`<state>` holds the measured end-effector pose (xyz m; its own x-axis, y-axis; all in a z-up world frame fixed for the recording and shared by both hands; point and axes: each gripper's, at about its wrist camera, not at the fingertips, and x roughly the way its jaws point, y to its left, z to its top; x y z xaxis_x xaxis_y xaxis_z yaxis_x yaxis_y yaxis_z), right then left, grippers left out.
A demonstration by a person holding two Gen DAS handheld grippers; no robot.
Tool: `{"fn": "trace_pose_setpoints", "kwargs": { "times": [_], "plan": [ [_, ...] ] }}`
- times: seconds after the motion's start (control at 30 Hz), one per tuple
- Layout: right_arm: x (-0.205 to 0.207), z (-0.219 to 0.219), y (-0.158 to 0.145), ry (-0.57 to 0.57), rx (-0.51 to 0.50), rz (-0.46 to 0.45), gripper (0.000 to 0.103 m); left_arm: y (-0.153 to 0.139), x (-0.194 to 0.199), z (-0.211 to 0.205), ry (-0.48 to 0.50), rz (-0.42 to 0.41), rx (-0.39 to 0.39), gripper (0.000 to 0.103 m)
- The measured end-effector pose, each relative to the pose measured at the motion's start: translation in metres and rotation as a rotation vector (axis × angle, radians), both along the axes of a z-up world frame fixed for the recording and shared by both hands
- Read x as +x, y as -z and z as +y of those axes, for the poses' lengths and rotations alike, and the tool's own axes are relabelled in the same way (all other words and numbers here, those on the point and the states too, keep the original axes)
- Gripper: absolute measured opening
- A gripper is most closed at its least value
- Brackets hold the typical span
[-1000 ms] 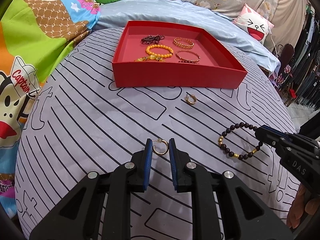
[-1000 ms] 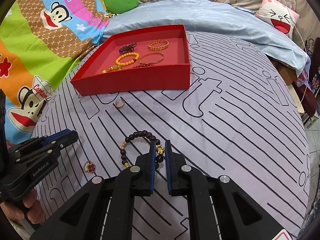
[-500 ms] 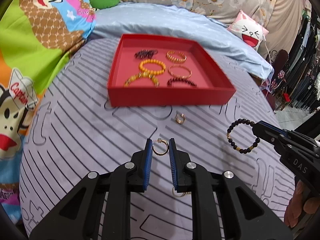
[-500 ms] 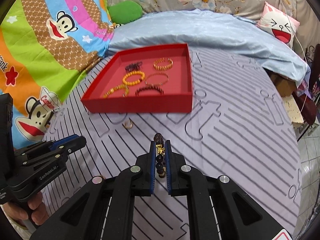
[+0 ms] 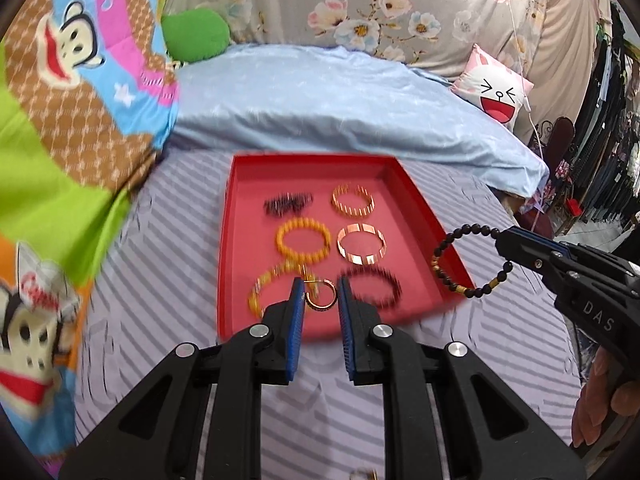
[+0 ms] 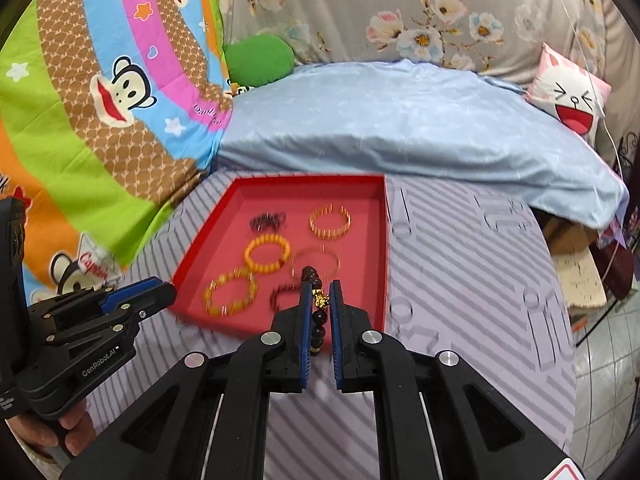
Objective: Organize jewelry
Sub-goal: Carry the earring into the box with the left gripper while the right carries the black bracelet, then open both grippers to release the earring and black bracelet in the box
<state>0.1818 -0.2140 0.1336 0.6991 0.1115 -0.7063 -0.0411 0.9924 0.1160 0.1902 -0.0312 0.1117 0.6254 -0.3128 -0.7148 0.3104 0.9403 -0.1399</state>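
My left tongs [image 5: 319, 300] pinch a gold hoop earring [image 5: 320, 295] in the middle of the left picture, held up over the near end of the red tray [image 5: 416, 204]. My right tongs [image 6: 318, 300] squeeze a dark bead bracelet [image 6: 316, 304]; in the left picture it hangs at the right by the tray's edge. Five bracelets and a dark clip lie in the tray, which sits on a striped sheet [image 6: 472, 280].
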Motion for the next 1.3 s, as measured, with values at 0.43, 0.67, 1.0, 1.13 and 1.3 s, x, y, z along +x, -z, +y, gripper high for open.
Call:
{"fn": "trace_pose_setpoints", "kwargs": {
  "times": [0.43,0.67,1.0,1.13,1.3],
  "plan": [
    [0.111,0.020,0.035,-0.047,0.064,0.096,0.008,0.019,0.108,-0.026,-0.007,0.027,0.028,0.016],
    [0.141,0.018,0.070,-0.021,0.045,0.182,0.008,0.051,0.139,-0.033,-0.011,0.091,0.051,0.016],
    [0.141,0.003,0.090,0.036,0.018,0.213,0.012,0.074,0.147,-0.033,-0.027,0.137,0.056,0.017],
    [0.134,-0.003,0.084,0.049,0.044,0.181,0.024,0.071,0.144,-0.031,-0.036,0.123,0.048,0.026],
    [0.122,-0.004,0.073,0.050,0.034,0.149,0.024,0.066,0.142,-0.028,-0.051,0.113,0.042,0.027]
  ]
}}
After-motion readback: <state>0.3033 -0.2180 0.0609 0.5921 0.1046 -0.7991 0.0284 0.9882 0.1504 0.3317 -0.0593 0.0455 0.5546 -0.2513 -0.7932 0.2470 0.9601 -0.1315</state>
